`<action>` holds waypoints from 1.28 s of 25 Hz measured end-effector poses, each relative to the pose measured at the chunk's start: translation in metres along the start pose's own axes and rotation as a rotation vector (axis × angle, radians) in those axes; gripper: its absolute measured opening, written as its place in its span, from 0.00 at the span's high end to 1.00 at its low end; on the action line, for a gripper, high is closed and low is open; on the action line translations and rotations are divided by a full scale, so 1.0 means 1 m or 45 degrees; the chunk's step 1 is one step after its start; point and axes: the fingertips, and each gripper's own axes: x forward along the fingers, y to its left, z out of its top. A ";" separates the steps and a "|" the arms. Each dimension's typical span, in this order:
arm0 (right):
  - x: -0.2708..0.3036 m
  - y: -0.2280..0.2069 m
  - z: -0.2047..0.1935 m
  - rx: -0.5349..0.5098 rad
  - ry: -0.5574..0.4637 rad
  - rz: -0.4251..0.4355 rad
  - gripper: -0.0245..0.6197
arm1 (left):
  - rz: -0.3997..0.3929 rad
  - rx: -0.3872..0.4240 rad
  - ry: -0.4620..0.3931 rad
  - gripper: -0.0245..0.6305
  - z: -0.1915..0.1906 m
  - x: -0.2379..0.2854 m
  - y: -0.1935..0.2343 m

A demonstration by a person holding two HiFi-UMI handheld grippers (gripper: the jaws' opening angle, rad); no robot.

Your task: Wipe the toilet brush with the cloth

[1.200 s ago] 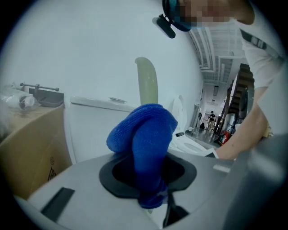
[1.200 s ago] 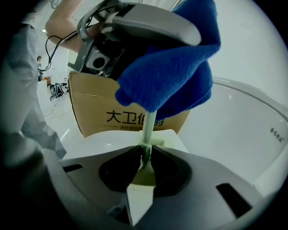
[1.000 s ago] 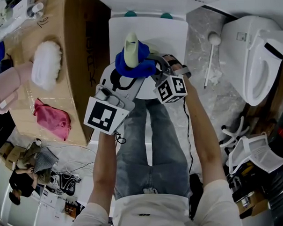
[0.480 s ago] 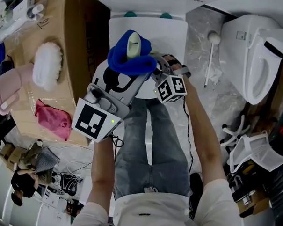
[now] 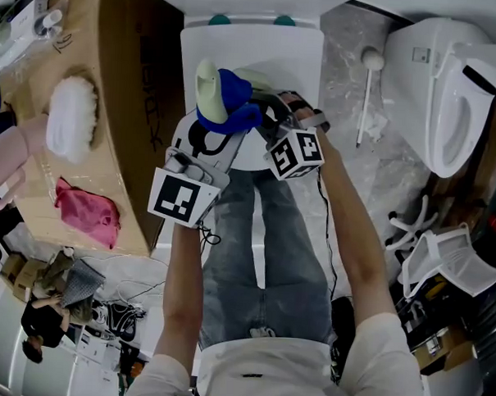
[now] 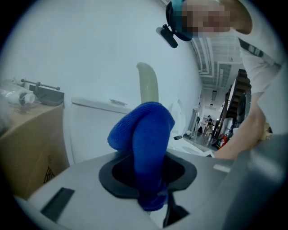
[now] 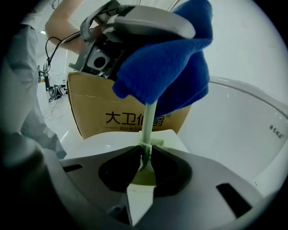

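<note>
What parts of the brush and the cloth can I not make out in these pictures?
- Right gripper view: the cloth covers the toilet brush above its thin stem.
- Left gripper view: the cloth in the left tool hides where it touches the brush.
- Head view: the cloth hides the right tool's tips.
</note>
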 end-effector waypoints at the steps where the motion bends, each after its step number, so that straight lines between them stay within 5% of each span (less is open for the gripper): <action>1: 0.000 0.000 0.000 0.001 -0.003 -0.001 0.85 | 0.005 -0.002 0.010 0.77 -0.007 0.002 0.001; 17: -0.002 0.000 -0.001 0.028 -0.031 -0.010 0.85 | 0.020 0.032 0.168 0.77 -0.092 0.033 0.014; 25: -0.002 0.000 -0.001 0.009 -0.031 -0.013 0.85 | 0.018 0.049 0.213 0.77 -0.088 0.031 0.013; 32: -0.001 0.000 -0.001 0.002 -0.017 -0.017 0.85 | 0.009 0.054 0.124 0.77 -0.048 0.015 0.006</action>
